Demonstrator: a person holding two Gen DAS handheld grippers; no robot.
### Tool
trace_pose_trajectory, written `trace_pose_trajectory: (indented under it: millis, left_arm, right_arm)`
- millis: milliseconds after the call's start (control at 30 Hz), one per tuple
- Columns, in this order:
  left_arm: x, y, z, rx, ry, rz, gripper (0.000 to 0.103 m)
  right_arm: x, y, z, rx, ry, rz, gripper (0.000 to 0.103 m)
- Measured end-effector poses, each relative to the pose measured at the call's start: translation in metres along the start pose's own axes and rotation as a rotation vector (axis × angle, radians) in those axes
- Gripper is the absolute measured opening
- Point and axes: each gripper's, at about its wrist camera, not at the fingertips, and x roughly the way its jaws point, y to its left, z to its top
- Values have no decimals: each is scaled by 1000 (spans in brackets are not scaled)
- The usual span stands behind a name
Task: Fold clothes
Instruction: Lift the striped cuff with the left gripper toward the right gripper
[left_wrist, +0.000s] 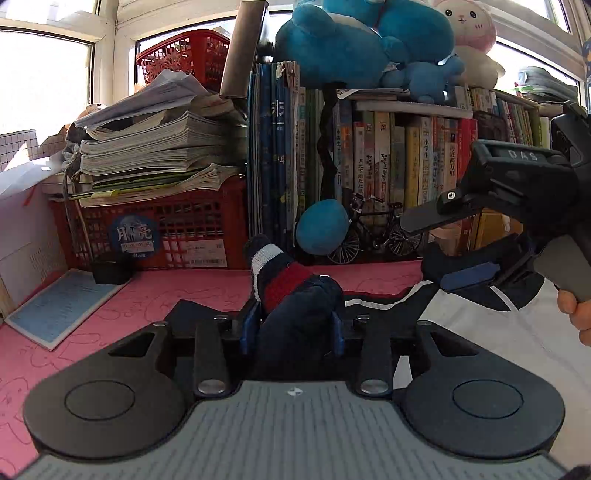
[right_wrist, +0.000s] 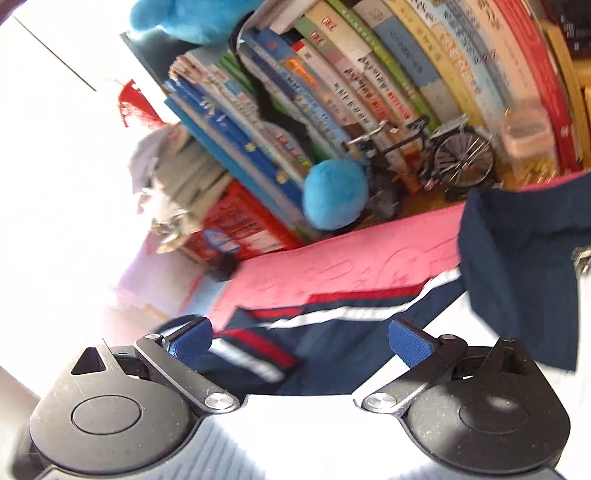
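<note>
A navy, white and red jacket (left_wrist: 480, 332) lies on the pink mat (left_wrist: 147, 295). My left gripper (left_wrist: 294, 328) is shut on its navy sleeve (left_wrist: 295, 295), and the striped cuff (left_wrist: 264, 256) sticks up past the blue pads. My right gripper (left_wrist: 426, 254) hovers at the right, held by a person's hand (left_wrist: 576, 310). In the right wrist view the right gripper (right_wrist: 301, 339) stands open above the striped navy part of the jacket (right_wrist: 332, 325), with nothing pinched between its pads. A navy flap (right_wrist: 517, 277) hangs at the right.
Along the back stand a red crate (left_wrist: 166, 229) under stacked papers (left_wrist: 155, 147), a row of books (left_wrist: 388, 158), blue plush toys (left_wrist: 351, 40) and a model bicycle (left_wrist: 376, 236). A blue notebook (left_wrist: 62, 306) and a small black pot (left_wrist: 110, 267) sit at the left.
</note>
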Motion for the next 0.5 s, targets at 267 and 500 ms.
trace_pose_trajectory:
  millis: [267,500]
  left_arm:
    - [-7,-58,-12,278,-29,44,90]
    - [-24,-76,-27,438,-36,-9,97]
  right_arm:
    - [19,27,-22,-18,132,8,103]
    - [19,16,-27,-7,178,-53,103]
